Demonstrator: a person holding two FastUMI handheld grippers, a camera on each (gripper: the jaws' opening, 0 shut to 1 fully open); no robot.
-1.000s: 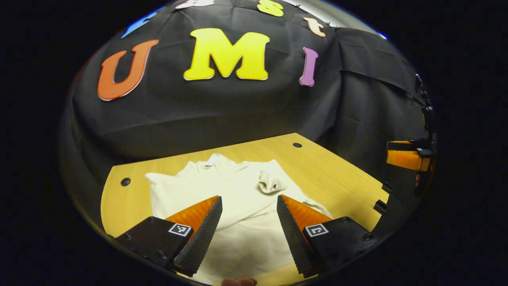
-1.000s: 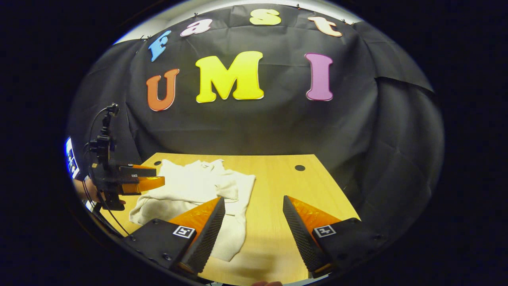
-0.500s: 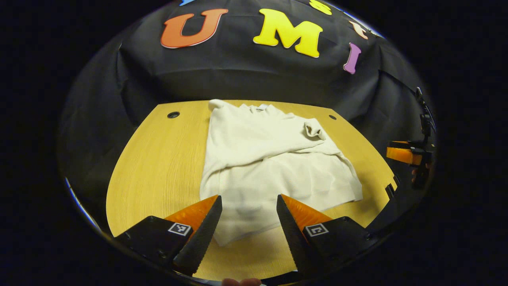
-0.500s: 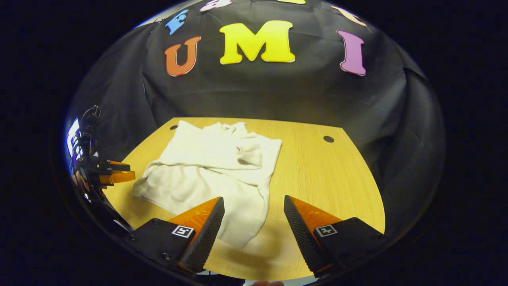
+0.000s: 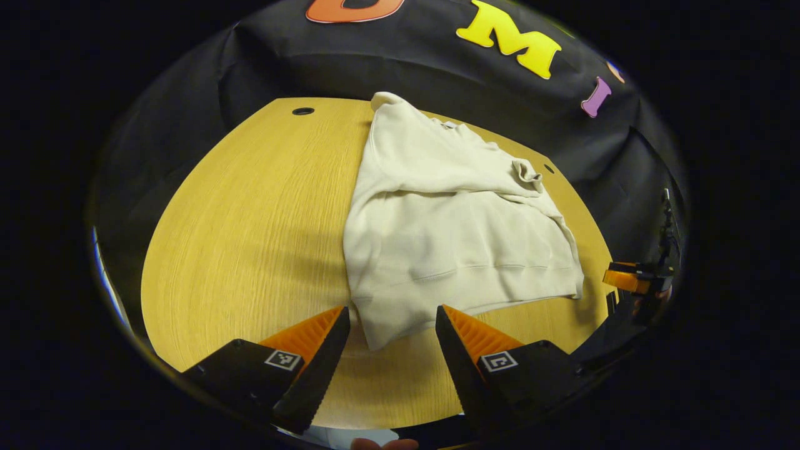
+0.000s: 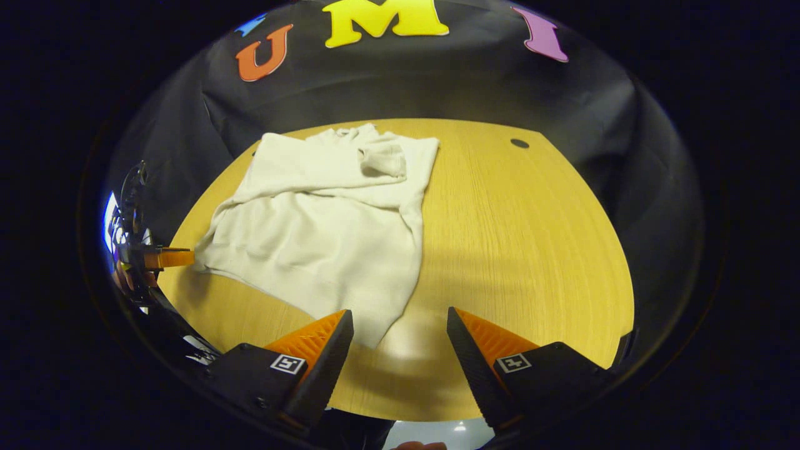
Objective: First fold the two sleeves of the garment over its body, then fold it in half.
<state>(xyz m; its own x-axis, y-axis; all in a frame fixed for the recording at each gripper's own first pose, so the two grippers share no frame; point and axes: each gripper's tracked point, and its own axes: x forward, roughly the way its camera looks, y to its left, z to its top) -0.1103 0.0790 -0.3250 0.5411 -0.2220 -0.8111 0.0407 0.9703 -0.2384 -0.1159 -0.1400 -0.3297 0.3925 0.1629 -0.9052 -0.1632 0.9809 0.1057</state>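
A cream sweatshirt (image 5: 450, 231) lies flat on the wooden table (image 5: 250, 237), collar toward the far edge, both sleeves folded across its chest, one cuff (image 5: 527, 173) bunched up. My left gripper (image 5: 390, 350) hangs open just above the near left hem corner, touching nothing. In the right gripper view the same sweatshirt (image 6: 325, 231) spreads to the left, and my right gripper (image 6: 400, 356) stands open over its near right hem corner. The right gripper (image 5: 631, 279) also shows at the left gripper view's right edge, and the left gripper (image 6: 159, 257) at the right gripper view's left edge.
Bare table (image 6: 525, 250) stretches right of the garment in the right gripper view and left of it in the left gripper view. Small round holes (image 5: 303, 111) (image 6: 519, 143) sit near the table's far corners. Black cloth closes off the back.
Both grippers have pulled back toward the near table edge and tilted down, so the hem now lies just ahead of their fingers. The sweatshirt has not moved.
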